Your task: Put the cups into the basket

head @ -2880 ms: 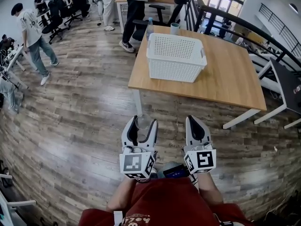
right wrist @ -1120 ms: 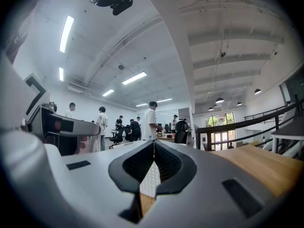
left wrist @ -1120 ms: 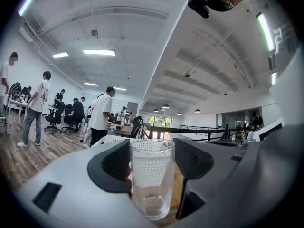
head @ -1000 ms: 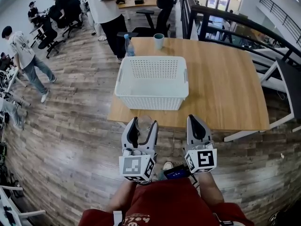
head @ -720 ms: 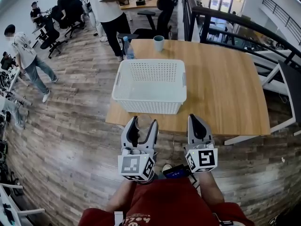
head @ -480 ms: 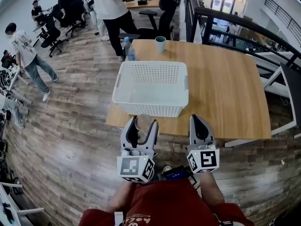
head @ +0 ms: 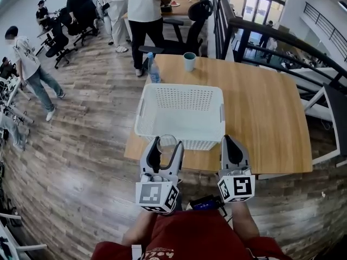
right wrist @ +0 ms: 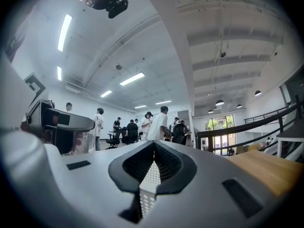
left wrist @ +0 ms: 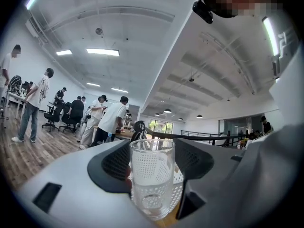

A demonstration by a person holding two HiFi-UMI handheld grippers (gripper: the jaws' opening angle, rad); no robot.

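Head view first: nearest to us is our own red top (head: 190, 237), and just beyond it the two marker cubes (head: 157, 194) that ride on the grippers. The left gripper (head: 166, 147) has its jaws closed on a clear glass cup (left wrist: 152, 177), which stands upright between the dark pads with its rim above them. In the left gripper view we see right through the glass; it looks empty, and the perforated white wall behind it shows through. The right gripper (head: 233, 145), just beside the left, holds nothing. In its own view the jaws are drawn together, leaving only a thin wedge through which a strip of the same white wall shows.

Both grippers hang at the near edge of the wooden table (head: 265, 118), side by side. Right in front of them sits the white plastic basket (head: 142, 112), set toward the table's left side; we see nothing inside it. The held cup is outside the basket, on the near side of its front wall.

Farther along the table a plastic water bottle (head: 154, 69) stands near the basket's far left corner, and a teal cup (head: 189, 61) stands apart near the far edge. Beyond the table we see an office chair (head: 187, 15), several people standing on the wood floor (head: 81, 145), and a dark railing (head: 282, 34) to the right.
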